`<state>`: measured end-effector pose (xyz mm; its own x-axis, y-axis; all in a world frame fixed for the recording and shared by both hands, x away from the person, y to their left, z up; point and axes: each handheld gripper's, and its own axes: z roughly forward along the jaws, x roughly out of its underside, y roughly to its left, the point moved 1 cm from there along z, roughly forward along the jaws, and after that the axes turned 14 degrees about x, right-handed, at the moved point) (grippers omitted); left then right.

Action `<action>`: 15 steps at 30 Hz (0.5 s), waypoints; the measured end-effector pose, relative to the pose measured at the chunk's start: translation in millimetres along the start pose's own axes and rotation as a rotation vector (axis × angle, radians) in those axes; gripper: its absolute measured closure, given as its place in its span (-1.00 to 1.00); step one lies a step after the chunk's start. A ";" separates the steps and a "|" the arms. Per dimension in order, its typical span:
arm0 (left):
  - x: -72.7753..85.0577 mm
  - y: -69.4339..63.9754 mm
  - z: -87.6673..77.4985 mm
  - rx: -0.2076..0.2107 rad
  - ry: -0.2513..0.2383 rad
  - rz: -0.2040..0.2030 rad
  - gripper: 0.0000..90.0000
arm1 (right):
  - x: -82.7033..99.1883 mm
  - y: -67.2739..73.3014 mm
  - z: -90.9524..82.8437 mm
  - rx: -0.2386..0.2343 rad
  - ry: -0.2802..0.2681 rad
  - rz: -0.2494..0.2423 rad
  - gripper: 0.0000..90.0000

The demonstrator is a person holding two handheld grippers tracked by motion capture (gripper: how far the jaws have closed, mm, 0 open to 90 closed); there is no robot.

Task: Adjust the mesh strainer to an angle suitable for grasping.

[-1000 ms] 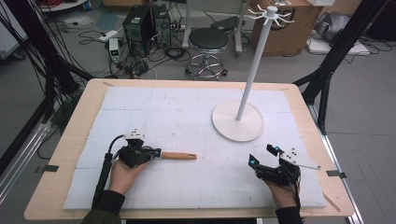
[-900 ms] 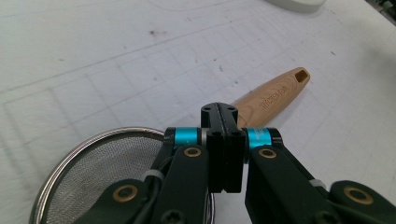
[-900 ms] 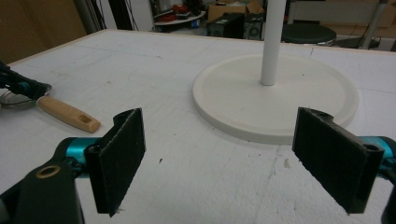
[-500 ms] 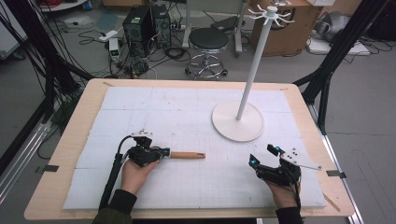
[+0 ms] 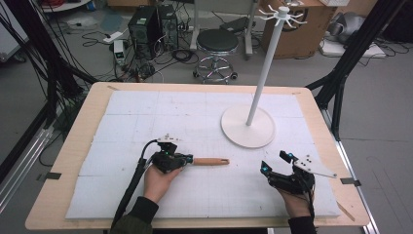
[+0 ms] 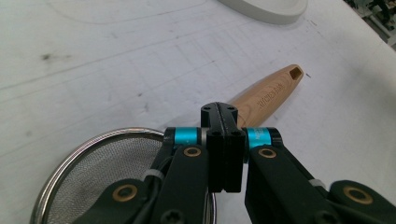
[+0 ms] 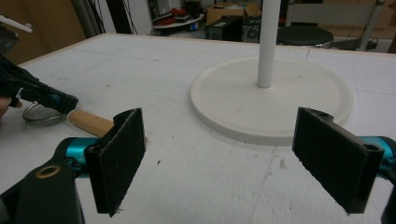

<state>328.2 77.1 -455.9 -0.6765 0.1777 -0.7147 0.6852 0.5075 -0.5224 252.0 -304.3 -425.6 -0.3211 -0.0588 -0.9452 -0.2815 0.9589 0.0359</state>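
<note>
The left gripper [image 5: 187, 159], fingers clamped on the wooden-handled mesh strainer [image 6: 273, 88], is sliding it along the tabletop [image 5: 78, 141] at lower centre of the high view. It has carried the strainer rightward since the earlier frames. The likely next move is lifting it toward the white hook stand [image 5: 249, 127]. The right gripper [image 7: 233, 158] waits at lower right, fingers wide apart and empty.

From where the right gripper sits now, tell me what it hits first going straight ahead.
Most likely the white stand's round base: it lies straight ahead between the open right gripper jaws, with bare white mat before it. If the gripper travels above the base, the pole comes next.
</note>
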 end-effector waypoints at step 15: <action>-16.5 -24.9 44.9 0.014 0.061 0.022 1.00 | -0.2 -1.8 -1.4 0.003 -0.007 0.003 -0.64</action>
<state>334.4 23.6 -452.0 -0.6763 0.2400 -0.6965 0.7034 0.4911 -0.5138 251.3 -306.4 -425.0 -0.3161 -0.0537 -0.9472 -0.2781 0.9598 0.0384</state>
